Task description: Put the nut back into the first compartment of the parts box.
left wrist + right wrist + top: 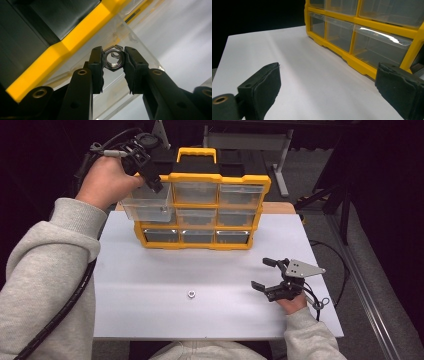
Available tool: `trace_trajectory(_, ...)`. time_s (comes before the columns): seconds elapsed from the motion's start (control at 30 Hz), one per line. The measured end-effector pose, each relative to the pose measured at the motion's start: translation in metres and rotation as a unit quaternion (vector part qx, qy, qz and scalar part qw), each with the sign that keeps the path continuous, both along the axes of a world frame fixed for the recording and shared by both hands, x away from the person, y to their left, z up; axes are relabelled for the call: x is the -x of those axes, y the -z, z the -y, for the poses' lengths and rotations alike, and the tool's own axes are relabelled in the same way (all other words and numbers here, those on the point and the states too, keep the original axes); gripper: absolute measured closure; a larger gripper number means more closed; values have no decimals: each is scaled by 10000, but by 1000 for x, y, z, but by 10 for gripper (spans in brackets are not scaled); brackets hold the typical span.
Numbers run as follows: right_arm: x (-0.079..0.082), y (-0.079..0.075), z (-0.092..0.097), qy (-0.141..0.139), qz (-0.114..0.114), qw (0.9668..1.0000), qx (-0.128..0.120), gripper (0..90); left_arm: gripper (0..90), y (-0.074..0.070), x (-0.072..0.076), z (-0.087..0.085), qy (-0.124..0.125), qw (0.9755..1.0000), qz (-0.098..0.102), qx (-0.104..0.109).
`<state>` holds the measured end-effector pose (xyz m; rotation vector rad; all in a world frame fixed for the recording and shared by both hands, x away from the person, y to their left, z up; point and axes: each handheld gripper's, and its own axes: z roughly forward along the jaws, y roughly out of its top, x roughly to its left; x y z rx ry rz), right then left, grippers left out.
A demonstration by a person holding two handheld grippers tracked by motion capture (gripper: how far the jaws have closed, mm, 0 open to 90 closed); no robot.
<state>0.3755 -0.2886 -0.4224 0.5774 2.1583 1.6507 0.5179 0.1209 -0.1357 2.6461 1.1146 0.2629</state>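
A yellow organizer [260, 185] with clear drawers stands at the back of the white table [150, 275]. Its top-left drawer [145, 206] is pulled out toward me. My left gripper [155, 184] hangs over that drawer, pointing down. In the left gripper view my left gripper [114, 65] is shut on a metal hex nut [114, 59], pinched between both pads above the clear drawer [130, 40]. A second nut [190, 294] lies loose on the table near the front. My right gripper [261, 273] rests low at the front right with its jaws wide apart and nothing between them [328, 75].
The organizer [362, 65] has a yellow carry handle [196, 154] on top and rows of shut drawers. Bare white tabletop stretches between the organizer and the front edge. Dark floor, cables and metal stand legs [280, 165] surround the table.
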Motion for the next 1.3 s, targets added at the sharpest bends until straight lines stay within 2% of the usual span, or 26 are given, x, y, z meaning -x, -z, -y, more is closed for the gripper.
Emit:
trace_trajectory(0.13, 0, 0, 0, -2, 1, 10000, 4, 72, 696, 6, -2, 1, -49, 10000, -64, 28)
trace_trajectory(0.3, 0, 0, 0, -3, 3, 10000, 12, 72, 696, 21, -10, 2, -125, 9996, -257, -1)
trace_trajectory(0.43, 0, 0, 0, -13, -4, 10000, 16, 72, 696, 30, -14, -1, -301, 9989, -367, 23)
trace_trajectory(0.57, 0, 0, -1, -23, 13, 10000, 26, 72, 696, 36, -19, -5, -471, 9975, -527, 76)
trace_trajectory(0.73, 0, 1, -1, -24, 5, 10000, 42, 72, 696, 42, -23, -8, -556, 9961, -677, 91)
trace_trajectory(0.83, -1, 1, -1, -30, 9, 10000, 54, 72, 695, 46, -26, -10, -534, 9938, -949, 223)
trace_trajectory(0.97, 0, 1, -1, -36, 12, 10000, 56, 72, 695, 49, -30, -10, -610, 9925, -1048, 133)
trace_trajectory(1.03, 0, 1, -1, -34, 15, 10000, 53, 72, 695, 52, -30, -9, -561, 9919, -1134, 115)
trace_trajectory(1.27, 0, 1, -1, -44, 15, 10000, 54, 72, 691, 51, -30, -9, -481, 9926, -1107, 138)
trace_trajectory(1.3, 0, 0, -1, -50, 14, 10000, 54, 72, 625, 50, -29, -9, -459, 9932, -1061, 122)
